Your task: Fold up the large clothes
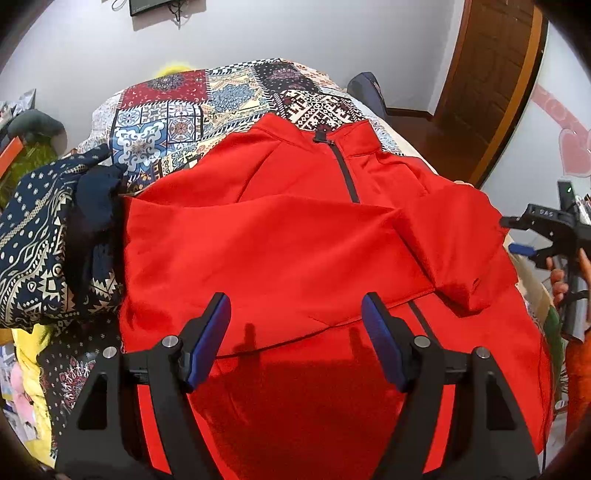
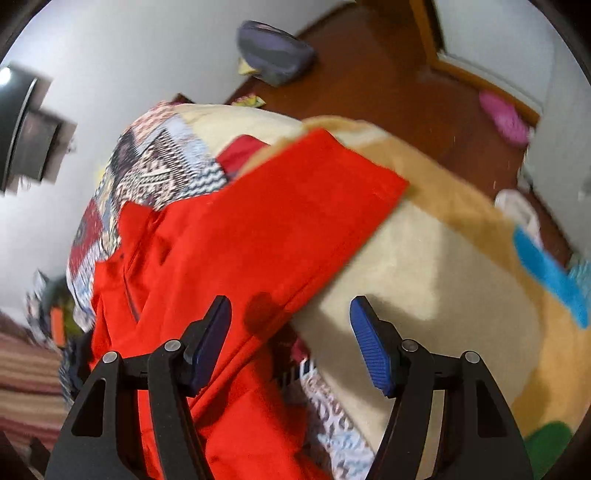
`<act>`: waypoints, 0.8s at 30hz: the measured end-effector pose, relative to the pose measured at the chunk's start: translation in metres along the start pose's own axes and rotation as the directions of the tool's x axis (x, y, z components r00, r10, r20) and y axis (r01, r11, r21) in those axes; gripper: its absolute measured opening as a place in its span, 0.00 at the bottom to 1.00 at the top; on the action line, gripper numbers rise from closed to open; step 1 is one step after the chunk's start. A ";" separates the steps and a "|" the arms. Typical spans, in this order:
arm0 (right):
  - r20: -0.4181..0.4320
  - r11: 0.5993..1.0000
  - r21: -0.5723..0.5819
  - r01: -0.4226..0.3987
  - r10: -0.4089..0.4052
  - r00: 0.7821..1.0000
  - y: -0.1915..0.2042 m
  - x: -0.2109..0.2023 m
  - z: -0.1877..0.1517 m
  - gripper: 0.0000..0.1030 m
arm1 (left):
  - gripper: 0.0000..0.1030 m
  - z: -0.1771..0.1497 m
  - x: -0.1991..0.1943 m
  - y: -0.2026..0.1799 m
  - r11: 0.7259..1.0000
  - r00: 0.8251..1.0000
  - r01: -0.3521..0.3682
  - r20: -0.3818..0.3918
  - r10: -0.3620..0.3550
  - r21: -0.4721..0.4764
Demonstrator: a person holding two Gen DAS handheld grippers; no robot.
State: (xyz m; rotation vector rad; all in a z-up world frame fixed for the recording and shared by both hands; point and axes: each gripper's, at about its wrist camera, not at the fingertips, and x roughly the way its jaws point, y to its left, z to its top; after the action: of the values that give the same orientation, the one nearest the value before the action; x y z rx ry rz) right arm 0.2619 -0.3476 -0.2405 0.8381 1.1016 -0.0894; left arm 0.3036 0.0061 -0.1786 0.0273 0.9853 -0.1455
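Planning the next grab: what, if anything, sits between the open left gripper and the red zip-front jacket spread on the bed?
Nothing visible does. The left gripper hangs open directly above the red zip-front jacket, only air between. The navy patterned cloth lies off to the jacket's left side, and the right gripper is beyond its right sleeve.

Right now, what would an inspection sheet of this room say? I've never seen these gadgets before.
Surface: bed with a patchwork bedspread.
Job's things: red zip jacket lies flat, front up, one sleeve folded across the chest.
Clutter: navy patterned garment heaped beside the jacket; grey bag and a pink item on the floor.
Grippers: left gripper open above the jacket, holding nothing; right gripper open at the jacket's edge, holding nothing.
Cables: dangling wires under a wall-mounted box.
Surroundings: white walls, wooden door, reddish-brown floor.
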 end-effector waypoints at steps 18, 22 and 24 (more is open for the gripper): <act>0.202 0.924 -0.381 0.024 0.058 0.978 0.102 -0.063 -0.018 0.03 | 0.71 -0.016 -0.013 0.011 0.999 0.999 -0.031 0.020 0.031 -0.023; 0.238 0.867 -0.499 -0.016 0.154 0.959 0.158 -0.099 -0.042 0.03 | 0.71 -0.018 -0.034 0.021 0.999 0.998 -0.024 0.056 0.027 -0.049; 0.232 0.836 -0.547 -0.052 0.211 0.950 0.187 -0.112 -0.054 0.03 | 0.71 -0.018 -0.047 0.027 0.998 0.996 -0.012 0.083 0.017 -0.064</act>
State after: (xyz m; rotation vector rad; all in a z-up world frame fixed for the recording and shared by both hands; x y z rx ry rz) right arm 0.2524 -0.2195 -0.0559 0.3740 0.7334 0.2067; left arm 0.2667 0.0396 -0.1507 -0.0293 0.9054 -0.1012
